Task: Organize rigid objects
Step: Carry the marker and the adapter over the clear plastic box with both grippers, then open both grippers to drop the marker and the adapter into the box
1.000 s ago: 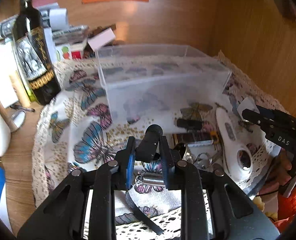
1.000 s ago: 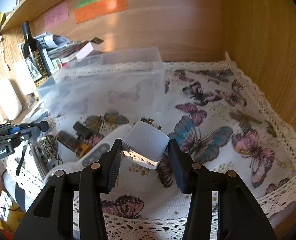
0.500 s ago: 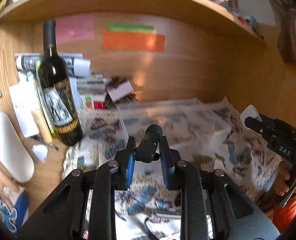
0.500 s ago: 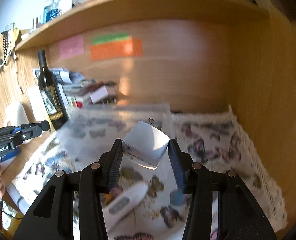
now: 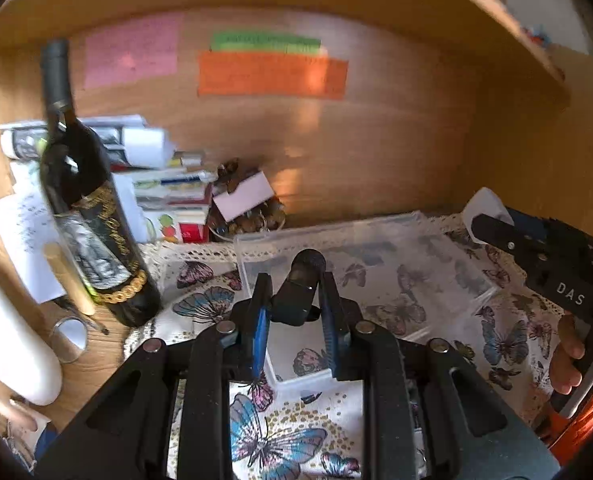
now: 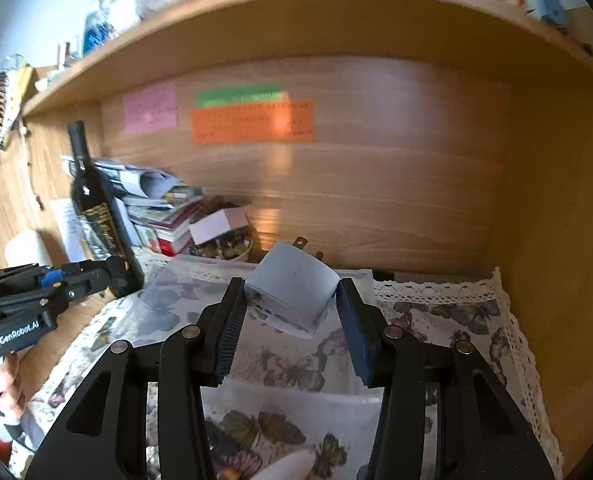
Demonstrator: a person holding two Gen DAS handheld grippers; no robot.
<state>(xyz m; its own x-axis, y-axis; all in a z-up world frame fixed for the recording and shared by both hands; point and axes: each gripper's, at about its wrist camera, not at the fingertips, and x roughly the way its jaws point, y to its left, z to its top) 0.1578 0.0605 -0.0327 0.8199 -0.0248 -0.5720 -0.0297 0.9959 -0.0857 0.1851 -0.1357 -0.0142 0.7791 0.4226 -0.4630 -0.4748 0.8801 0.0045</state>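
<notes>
Both claws are clamped: the right gripper [image 6: 290, 312] is pinched on a boxy grey plug adapter [image 6: 292, 290] with metal prongs, the left gripper [image 5: 296, 312] on a small rounded black object [image 5: 302, 288], both held above a clear rectangular plastic box [image 5: 436, 264] on a lace-edged butterfly cloth [image 6: 456, 320].

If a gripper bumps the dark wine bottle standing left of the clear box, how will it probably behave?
The wine bottle is tall and narrow on a small base, so it would probably tip rather than slide. It looks like glass, thus likely heavy, smooth and breakable. Lying down, its round body would likely roll.
</notes>
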